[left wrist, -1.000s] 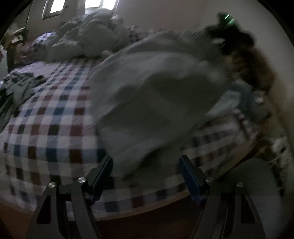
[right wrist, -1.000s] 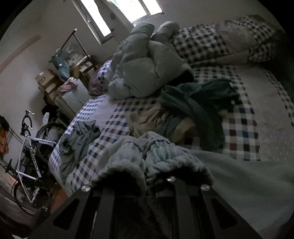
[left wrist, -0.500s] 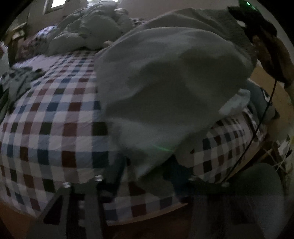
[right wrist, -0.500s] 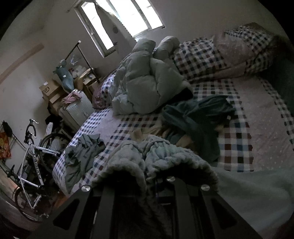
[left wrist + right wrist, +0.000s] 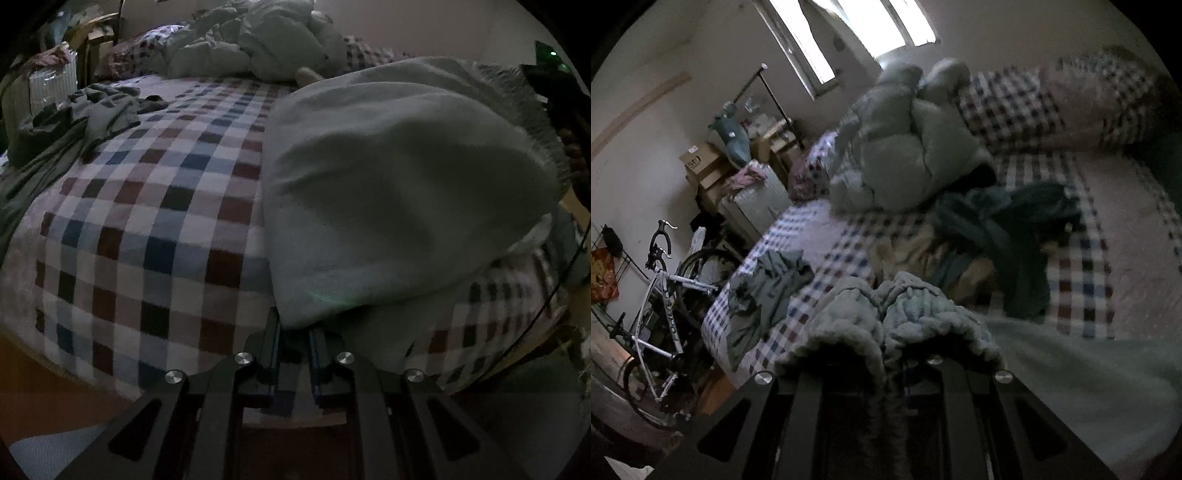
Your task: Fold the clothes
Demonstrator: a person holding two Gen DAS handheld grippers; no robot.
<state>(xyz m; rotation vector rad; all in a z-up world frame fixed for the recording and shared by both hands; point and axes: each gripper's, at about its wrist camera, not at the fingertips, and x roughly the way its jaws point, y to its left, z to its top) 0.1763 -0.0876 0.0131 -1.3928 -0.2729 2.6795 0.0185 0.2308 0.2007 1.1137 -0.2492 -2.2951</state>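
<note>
Left gripper [image 5: 293, 332]: the two fingers are seen drawn close together, clamped on the near lower edge of the pale grey garment [image 5: 399, 192].
Right gripper [image 5: 886, 365]: the fingertips are covered by bunched, ribbed cloth of the pale grey garment [image 5: 908, 314]; the fingers are taken to be pinched on this cloth, since it is heaped directly over them.
Task item position: the pale grey garment is held up at both ends over the near right part of the bed [image 5: 155, 206]; in the left wrist view it hangs as a wide billowed sheet, and its lower part is laid on the bedcover.
Surface: the bed is covered by a checked cover of white, blue, brown and dark squares.
Other clothes, left side: a dark green garment [image 5: 74, 122] is left crumpled at the bed's left edge.
Other clothes, middle: a dark teal garment [image 5: 1008, 236] is piled over a tan one [image 5: 923, 254].
Bedding, far: a pale quilted duvet [image 5: 905, 158] is heaped near the checked pillows [image 5: 1012, 107].
Containers: cardboard boxes [image 5: 701, 166] are stacked by the wall; their contents cannot be made out.
Room, left: a bicycle [image 5: 665, 295] is stood beside the bed.
Room, far: a bright window [image 5: 849, 33] is set in the far wall.
</note>
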